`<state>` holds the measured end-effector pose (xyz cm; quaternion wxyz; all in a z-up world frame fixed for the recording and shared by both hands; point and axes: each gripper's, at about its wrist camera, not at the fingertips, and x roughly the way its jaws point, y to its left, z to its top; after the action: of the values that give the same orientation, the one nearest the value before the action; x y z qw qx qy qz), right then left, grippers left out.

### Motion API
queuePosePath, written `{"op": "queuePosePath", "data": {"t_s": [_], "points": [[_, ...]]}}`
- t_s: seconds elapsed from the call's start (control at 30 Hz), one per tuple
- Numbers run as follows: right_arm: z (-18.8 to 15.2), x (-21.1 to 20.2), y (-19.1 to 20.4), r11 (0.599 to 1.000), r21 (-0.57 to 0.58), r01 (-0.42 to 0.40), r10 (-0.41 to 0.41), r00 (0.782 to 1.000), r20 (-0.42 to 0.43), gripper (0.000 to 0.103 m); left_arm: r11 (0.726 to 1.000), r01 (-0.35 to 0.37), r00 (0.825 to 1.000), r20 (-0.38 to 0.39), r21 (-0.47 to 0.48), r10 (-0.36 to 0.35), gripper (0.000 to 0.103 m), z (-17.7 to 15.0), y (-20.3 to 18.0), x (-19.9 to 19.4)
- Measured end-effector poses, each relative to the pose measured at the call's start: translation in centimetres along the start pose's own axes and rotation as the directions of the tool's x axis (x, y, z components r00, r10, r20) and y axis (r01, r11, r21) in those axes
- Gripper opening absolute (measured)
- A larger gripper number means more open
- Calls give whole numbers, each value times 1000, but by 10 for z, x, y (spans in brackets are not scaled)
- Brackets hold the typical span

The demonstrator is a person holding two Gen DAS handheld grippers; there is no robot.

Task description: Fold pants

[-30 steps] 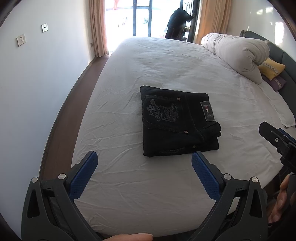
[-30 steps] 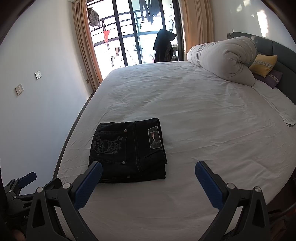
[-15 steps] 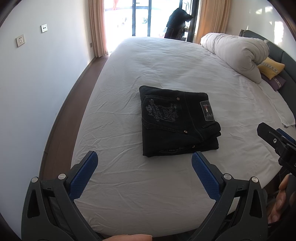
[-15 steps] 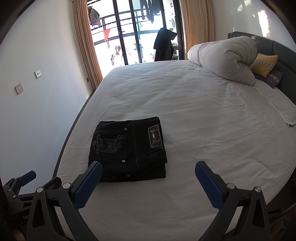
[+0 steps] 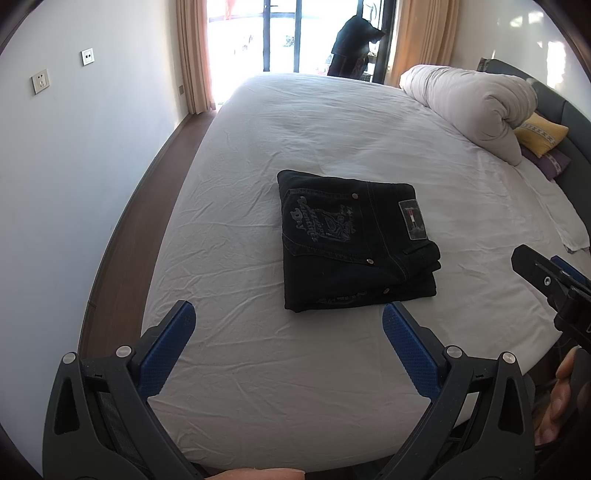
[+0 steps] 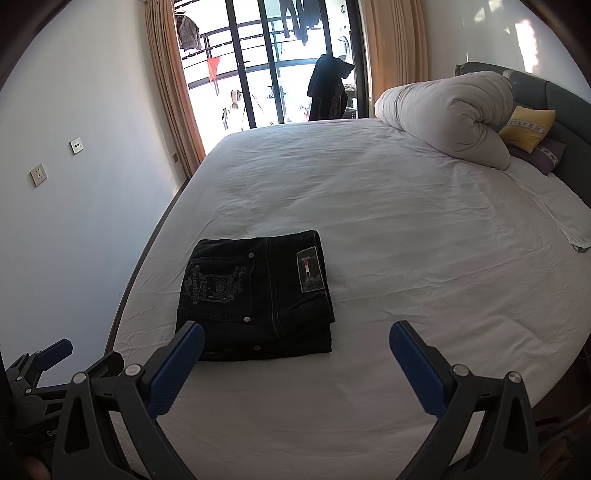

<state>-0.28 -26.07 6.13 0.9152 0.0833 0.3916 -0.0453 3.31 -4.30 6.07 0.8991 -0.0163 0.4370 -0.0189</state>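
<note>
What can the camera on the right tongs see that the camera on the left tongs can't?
Only the right wrist view shows the clothes hanging outside, including something red, and the left tongs poking in at the lower left.

Only the left wrist view shows the right tongs at the right edge and the hand holding them.

Both show the folded black pants on the white bed, the rolled duvet, the yellow pillow, the wall sockets, and their own open blue-padded tongs, holding nothing.

Black pants [image 5: 354,240] with grey embroidery, white bed sheet [image 5: 332,125], yellow pillow [image 5: 541,133]
</note>
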Motion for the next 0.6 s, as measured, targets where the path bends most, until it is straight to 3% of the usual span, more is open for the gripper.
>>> {"op": "queuePosePath", "data": {"t_s": [0.6], "points": [[0, -2, 0, 1000, -1, -1, 1, 1000, -4, 103, 1000, 2, 1000, -2, 3, -2, 103, -2, -2, 0]]}}
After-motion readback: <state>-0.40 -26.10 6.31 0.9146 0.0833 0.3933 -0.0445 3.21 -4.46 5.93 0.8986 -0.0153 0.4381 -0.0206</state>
